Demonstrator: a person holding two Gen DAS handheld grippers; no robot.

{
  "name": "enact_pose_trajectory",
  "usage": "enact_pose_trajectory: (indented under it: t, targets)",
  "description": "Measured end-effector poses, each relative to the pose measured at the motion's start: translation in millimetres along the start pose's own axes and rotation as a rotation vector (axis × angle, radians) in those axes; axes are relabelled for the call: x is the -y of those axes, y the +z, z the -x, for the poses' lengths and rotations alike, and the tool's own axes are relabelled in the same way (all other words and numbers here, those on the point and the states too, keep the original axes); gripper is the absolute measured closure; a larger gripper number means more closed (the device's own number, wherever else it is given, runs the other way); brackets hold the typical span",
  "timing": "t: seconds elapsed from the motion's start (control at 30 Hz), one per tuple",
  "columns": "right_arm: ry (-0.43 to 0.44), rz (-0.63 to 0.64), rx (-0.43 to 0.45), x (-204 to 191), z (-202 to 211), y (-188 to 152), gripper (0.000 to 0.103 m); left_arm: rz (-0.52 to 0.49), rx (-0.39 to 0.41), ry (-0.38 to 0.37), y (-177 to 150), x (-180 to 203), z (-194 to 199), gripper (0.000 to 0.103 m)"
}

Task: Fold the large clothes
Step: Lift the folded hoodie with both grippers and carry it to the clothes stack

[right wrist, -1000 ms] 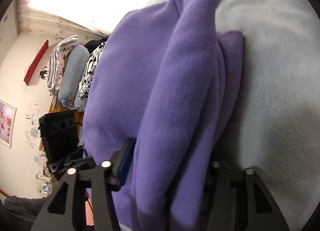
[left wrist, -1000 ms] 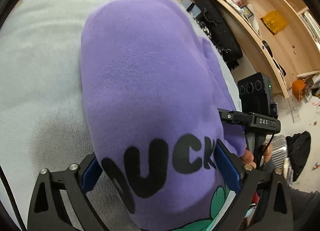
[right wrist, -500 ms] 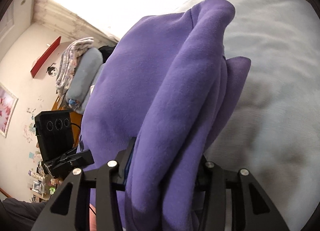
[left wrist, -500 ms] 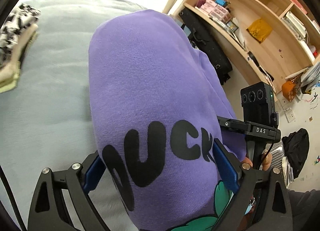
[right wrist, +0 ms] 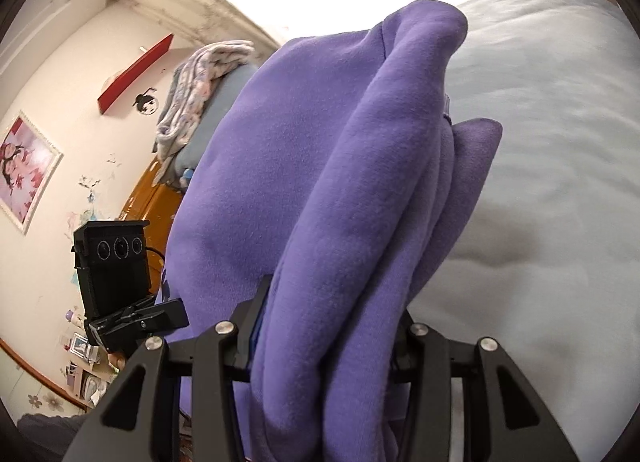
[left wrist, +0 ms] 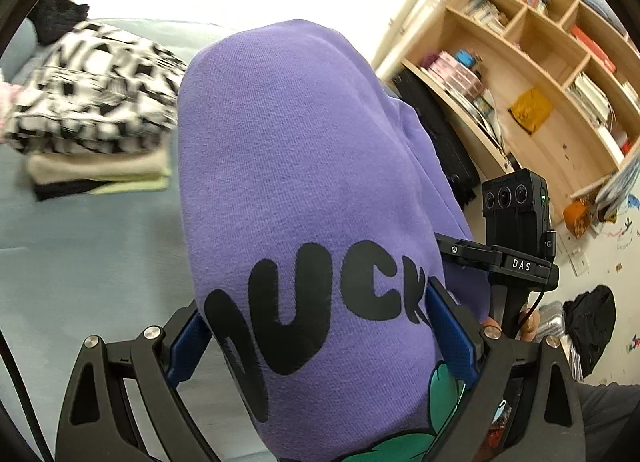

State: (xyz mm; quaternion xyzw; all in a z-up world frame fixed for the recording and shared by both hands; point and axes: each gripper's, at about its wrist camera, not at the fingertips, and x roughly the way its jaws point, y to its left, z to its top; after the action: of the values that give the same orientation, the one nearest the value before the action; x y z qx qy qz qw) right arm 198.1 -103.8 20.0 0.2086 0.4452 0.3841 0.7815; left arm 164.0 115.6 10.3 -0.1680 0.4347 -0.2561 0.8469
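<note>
A folded purple sweatshirt with black letters and a green print hangs in the air above the pale blue bed. My left gripper is shut on its printed end, blue pads pressing both sides. In the right wrist view the same purple sweatshirt shows as thick stacked folds, and my right gripper is shut on that bundle. Each gripper appears in the other's view: the right one just right of the cloth, the left one at the left.
A stack of folded clothes, topped by a black-and-white patterned piece, lies on the bed at the left. A wooden bookshelf stands at the right, with a black bag on the floor. Rolled bedding sits at the bed's far end.
Both grippers have risen with the purple sweatshirt, lifting it off the bed and carrying it across. The stack of folded clothes has come into the left wrist view.
</note>
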Motion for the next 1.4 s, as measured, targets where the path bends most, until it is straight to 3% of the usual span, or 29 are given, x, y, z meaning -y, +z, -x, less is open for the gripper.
enact_pose_trajectory:
  t: [0.13, 0.33, 0.57, 0.83, 1.17, 1.3, 1.4]
  targets:
    - [0.036, 0.013, -0.003, -33, -41, 24, 0.059, 0.009, 0.024, 0.036, 22, -36, 36, 0.008]
    - [0.069, 0.040, 0.026, -65, -100, 81, 0.059, 0.004, 0.062, 0.070, 90, -98, 75, 0.008]
    - [0.090, 0.067, 0.067, -78, -161, 159, 0.059, -0.031, 0.094, 0.111, 175, -154, 84, 0.007]
    - [0.107, 0.050, 0.112, -61, -223, 214, 0.059, -0.078, 0.095, 0.162, 254, -222, 61, 0.007]
    - [0.117, -0.056, 0.084, 5, -323, 237, 0.059, -0.086, 0.025, 0.253, 289, -303, -8, 0.006]
    - [0.114, -0.099, 0.051, 29, -356, 232, 0.058, -0.078, 0.010, 0.291, 280, -340, -32, 0.000]
    - [0.114, -0.096, 0.051, 34, -359, 226, 0.057, -0.089, 0.030, 0.245, 266, -348, -35, 0.000]
